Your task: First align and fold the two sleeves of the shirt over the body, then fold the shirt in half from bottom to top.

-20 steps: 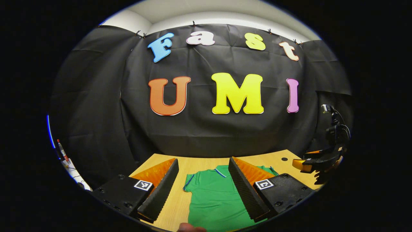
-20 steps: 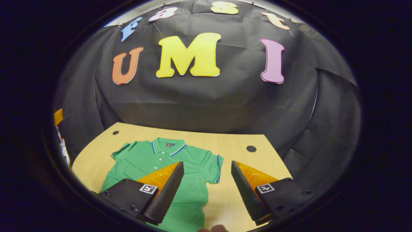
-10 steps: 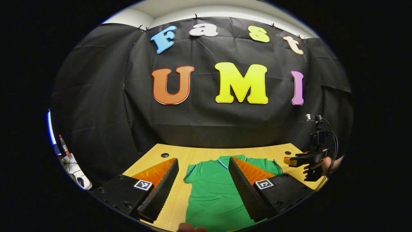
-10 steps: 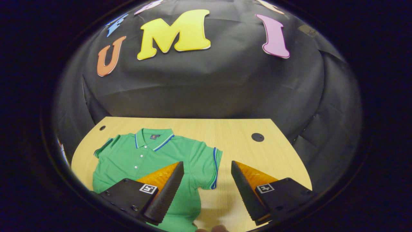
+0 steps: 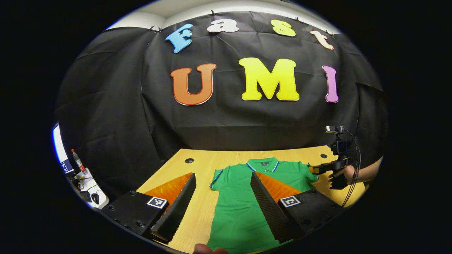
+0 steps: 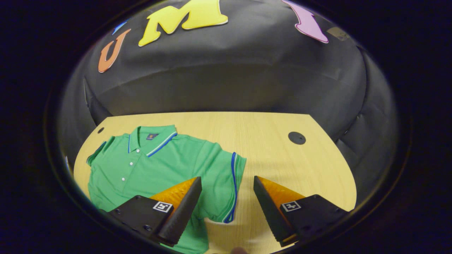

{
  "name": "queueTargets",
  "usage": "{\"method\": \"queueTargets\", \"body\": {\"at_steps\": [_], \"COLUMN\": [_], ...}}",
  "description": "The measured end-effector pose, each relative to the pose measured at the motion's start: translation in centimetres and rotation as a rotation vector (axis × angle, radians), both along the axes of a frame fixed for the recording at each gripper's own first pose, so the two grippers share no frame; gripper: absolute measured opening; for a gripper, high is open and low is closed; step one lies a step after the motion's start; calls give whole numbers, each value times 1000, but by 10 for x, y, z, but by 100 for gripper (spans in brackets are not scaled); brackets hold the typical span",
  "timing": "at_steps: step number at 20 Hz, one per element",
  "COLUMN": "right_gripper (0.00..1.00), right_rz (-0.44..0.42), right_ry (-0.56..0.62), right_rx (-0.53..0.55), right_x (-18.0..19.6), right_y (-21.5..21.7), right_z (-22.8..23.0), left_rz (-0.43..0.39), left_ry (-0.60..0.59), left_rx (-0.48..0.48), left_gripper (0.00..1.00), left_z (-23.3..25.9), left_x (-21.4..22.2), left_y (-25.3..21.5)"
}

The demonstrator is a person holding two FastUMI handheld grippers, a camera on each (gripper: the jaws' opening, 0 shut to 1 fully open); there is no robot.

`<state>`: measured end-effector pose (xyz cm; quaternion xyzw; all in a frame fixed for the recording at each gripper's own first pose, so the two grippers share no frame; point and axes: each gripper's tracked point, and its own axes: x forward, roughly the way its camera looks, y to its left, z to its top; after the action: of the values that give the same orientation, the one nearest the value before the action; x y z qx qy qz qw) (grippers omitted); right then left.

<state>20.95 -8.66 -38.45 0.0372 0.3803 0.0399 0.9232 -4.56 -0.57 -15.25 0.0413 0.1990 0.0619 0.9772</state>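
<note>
Black cloth wall (image 6: 226,81) behind and round sides of booth. Wooden desk (image 6: 275,155) bare right of shirt, two round holes near back corners. Green polo shirt (image 6: 159,165) flat on desk's left half in right gripper view, collar toward wall, both sleeves spread out, unfolded. Right gripper (image 6: 227,201): jaws spread, above blue-trimmed sleeve edge. Left gripper (image 5: 223,195): jaws spread, above shirt's other side. Small clutter (image 5: 84,180) off desk at left.
</note>
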Motion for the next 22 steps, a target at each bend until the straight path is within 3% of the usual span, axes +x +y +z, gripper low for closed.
{"method": "queueTargets", "body": {"at_steps": [2,3,5,7,8,9,10,12,15,22], "right_gripper": [95,87,81,81,63,60,43,10,2,1], "right_rz": [0,2,-1,-5,-1,4,-13,-19,-27,-10], "right_ry": [23,32,53,71,92,69,75,83,99,27], "right_rx": [13,18,26,34,44,27,-33,-14,6,-10], "right_x": [3,4,5,3,2,5,7,8,5,10], "right_y": [-1,-1,-2,-4,-2,-4,-19,-15,-15,-12], "right_z": [-10,-13,-22,-28,-33,-31,-37,-32,-29,8], "left_rz": [1,3,8,13,17,21,24,26,12,20], "left_ry": [7,8,13,19,23,24,25,26,22,-2], "left_rx": [11,16,21,28,34,41,44,46,51,50], "left_gripper": [100,100,100,100,100,100,100,100,100,100], "left_z": [-1,0,-1,-1,0,-1,2,2,4,13], "left_x": [-1,-1,-2,-4,-5,-7,-7,-8,-8,-11], "left_y": [0,0,-2,-3,-4,-4,-5,-6,-10,2]}}
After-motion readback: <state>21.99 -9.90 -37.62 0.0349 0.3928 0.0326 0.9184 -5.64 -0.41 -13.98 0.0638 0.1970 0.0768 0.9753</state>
